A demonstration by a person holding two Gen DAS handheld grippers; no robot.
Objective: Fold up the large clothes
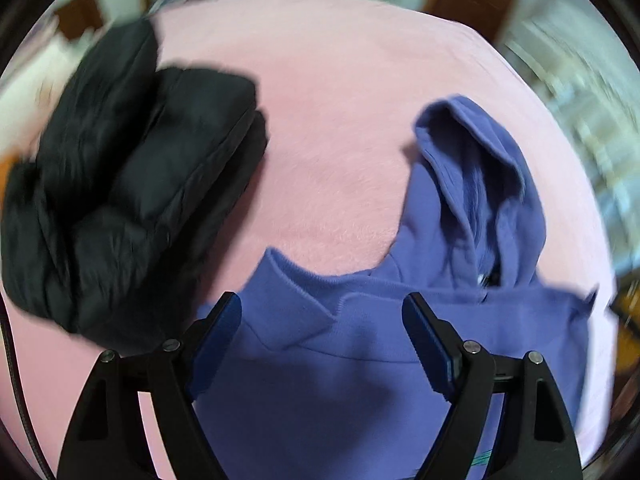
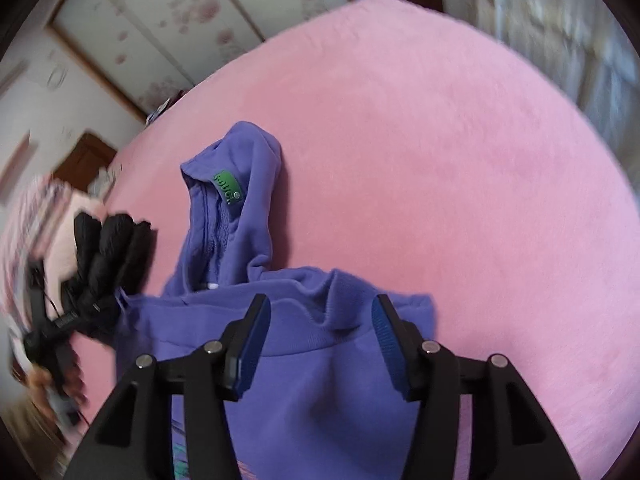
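Left gripper (image 1: 322,338) first: its black jaws with blue pads stand wide apart, nothing pinched between them, and it hovers over the folded purple fleece hoodie (image 1: 360,380). A ribbed cuff (image 1: 298,292) of a folded-in sleeve lies right in the gap between the pads, free of both. Over on the other side, the right gripper (image 2: 320,336) has its jaws parted too, a bit narrower, and the pads press on nothing; below them sits a rumpled ridge of ribbed purple fabric (image 2: 332,300) at the upper edge of the garment.

Moving outward, the hoodie lies flat on a pink fuzzy blanket (image 1: 320,140) that covers the whole working surface. Its body is folded into a block nearest the cameras, and the hood (image 2: 236,200) stretches away from it across the blanket, lying open with a small green tab with a metal snap (image 2: 228,190) showing on its inner edge. A scrap of teal print (image 2: 180,440) peeks out low on the front of the garment, in the right wrist view.

Off to the left of the hoodie, apart from it, a black quilted puffer jacket (image 1: 120,200) sits as a thick folded bundle on the same blanket. In the right wrist view, dark gear (image 2: 60,320) shows at the left edge beside the black padded bundle (image 2: 112,256), but it's smeared with blur, so I can't say for sure what it is.

Beyond the blanket, pale panels with a faded floral pattern (image 2: 160,20) and brown wooden trim (image 1: 472,4) frame the room.
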